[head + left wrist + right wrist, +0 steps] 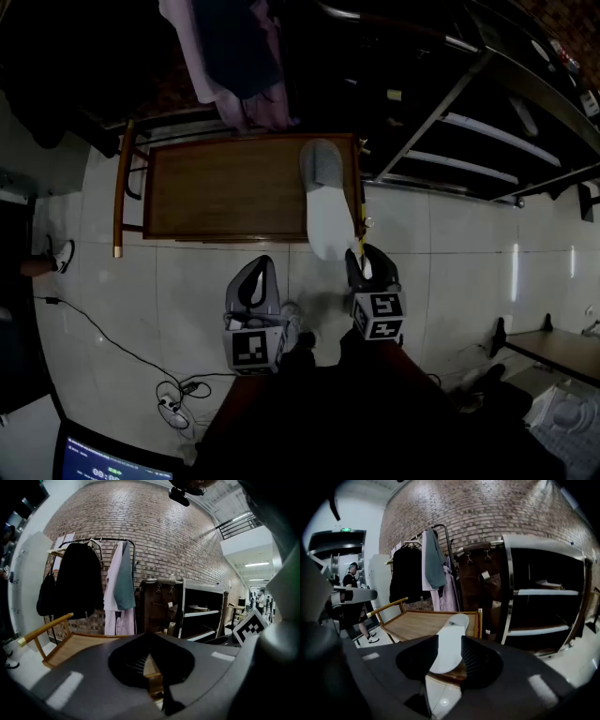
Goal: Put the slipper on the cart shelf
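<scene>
Room: pale tiled floor point(450, 244) in front of a brick wall point(487, 513), with hung coats point(234, 56) at the far side.
Cart shelf point(216, 192): a low wooden tray, bare over its left and middle.
Left claw point(260, 262): on the near side of the cart, jaws closed together with nothing in them.
Slipper point(326, 211): lies flat at the shelf's right end, toe far, heel jutting out over the near edge.
Right claw point(366, 253): just near of the heel, jaws partly apart and gripping nothing; the slipper lies beyond their tips.
Risk: the overhanging heel looks like the weak point. A claw brushing it on the way back, or a knock to the cart, could tip the slipper onto the floor.
Look of the slipper: grey closed toe and white footbed, right way up; it seems soft and light.
</scene>
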Motion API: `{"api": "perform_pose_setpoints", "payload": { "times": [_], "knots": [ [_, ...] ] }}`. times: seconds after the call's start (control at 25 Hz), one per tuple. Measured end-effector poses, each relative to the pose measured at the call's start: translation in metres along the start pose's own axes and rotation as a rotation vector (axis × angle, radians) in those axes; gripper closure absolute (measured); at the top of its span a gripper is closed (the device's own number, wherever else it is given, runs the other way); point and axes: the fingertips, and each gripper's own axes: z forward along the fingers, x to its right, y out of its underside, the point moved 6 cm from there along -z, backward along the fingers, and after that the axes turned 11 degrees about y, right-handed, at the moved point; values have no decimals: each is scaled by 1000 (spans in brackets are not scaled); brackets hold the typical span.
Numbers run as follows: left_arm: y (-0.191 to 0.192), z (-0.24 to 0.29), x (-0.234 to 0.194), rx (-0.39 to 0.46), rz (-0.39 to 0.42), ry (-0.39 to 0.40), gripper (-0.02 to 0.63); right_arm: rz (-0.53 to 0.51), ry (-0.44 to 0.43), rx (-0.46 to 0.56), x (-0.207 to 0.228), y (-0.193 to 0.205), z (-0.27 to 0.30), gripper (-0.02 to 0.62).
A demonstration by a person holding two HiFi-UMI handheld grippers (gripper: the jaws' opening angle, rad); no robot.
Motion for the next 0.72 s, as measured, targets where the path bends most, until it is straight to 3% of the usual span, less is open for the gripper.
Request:
{"api": "perform_pose_setpoints", "payload": {
  "times": [0.2, 0.44, 0.56, 0.72],
  "knots": [
    [7, 7, -2, -5, -6, 6, 592, 295, -5, -142, 15, 26, 26, 420],
    [12, 11, 0, 10, -24, 3, 592, 729, -138, -304, 12, 58, 58, 394],
    [10, 11, 3, 16, -30, 0, 592, 827, -174, -332, 8, 63, 67, 383],
    [13, 8, 4, 5, -32, -13, 592, 876, -199, -341, 4, 63, 78, 385]
  ]
}}
